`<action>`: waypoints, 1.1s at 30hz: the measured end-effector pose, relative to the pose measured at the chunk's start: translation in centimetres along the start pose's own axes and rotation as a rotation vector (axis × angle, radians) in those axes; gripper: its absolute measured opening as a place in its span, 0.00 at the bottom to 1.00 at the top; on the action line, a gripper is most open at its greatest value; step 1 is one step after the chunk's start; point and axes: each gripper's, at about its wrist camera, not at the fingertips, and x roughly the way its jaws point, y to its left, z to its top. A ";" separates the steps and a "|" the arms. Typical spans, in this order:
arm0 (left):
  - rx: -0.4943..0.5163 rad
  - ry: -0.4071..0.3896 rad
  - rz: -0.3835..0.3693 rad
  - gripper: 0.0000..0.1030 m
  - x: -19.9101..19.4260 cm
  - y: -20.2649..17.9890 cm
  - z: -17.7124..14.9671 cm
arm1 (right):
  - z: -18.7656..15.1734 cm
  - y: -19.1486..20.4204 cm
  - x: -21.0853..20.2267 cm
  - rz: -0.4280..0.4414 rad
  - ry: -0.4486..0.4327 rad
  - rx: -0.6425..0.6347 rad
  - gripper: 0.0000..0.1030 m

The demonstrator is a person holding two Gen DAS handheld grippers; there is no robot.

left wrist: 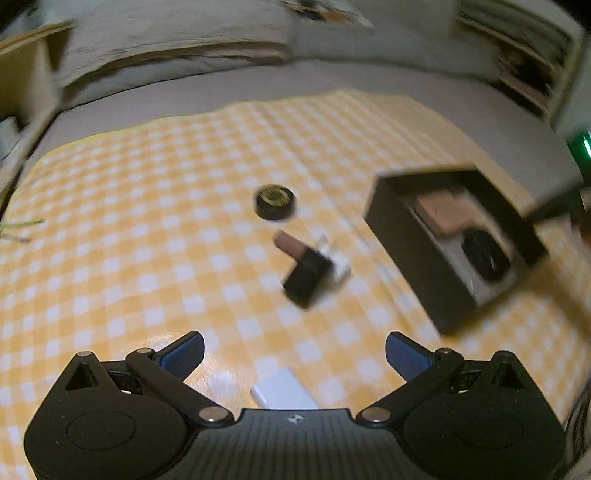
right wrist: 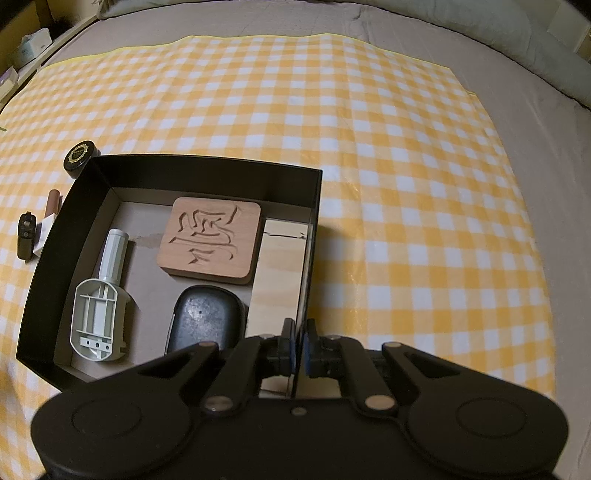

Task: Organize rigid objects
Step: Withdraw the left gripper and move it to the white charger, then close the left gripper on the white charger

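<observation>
A black open box [right wrist: 66, 221] lies on the yellow checked cloth; it also shows in the left wrist view [left wrist: 406, 251]. Inside are a carved wooden tile [right wrist: 210, 240], a white plastic part [right wrist: 99, 314], a black case [right wrist: 207, 321] and a pale wood block [right wrist: 277, 277]. My right gripper [right wrist: 300, 347] is shut on the box's right wall. My left gripper [left wrist: 295, 354] is open and empty above the cloth. Ahead of it lie a black round jar [left wrist: 275, 201], a brown and black object [left wrist: 301, 266] on a white piece, and a white flat piece [left wrist: 282, 391] between the fingers.
The cloth [right wrist: 406, 147] lies on a grey bed sheet [right wrist: 535, 110]. Pillows [left wrist: 166, 33] and shelves [left wrist: 524, 55] are at the back. The jar [right wrist: 81, 157] and small dark objects [right wrist: 27, 236] lie left of the box.
</observation>
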 end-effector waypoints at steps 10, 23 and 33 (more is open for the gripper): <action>0.260 0.035 -0.147 0.89 2.5 -1.2 -2.9 | 0.0 0.0 0.0 -0.002 0.001 -0.001 0.05; 0.308 0.143 -0.191 0.83 2.2 -1.4 -4.1 | 0.0 0.0 0.1 -0.004 0.001 -0.002 0.05; 0.235 0.174 -0.091 0.60 4.0 -1.1 -4.1 | 0.0 0.1 0.0 -0.006 0.001 -0.003 0.05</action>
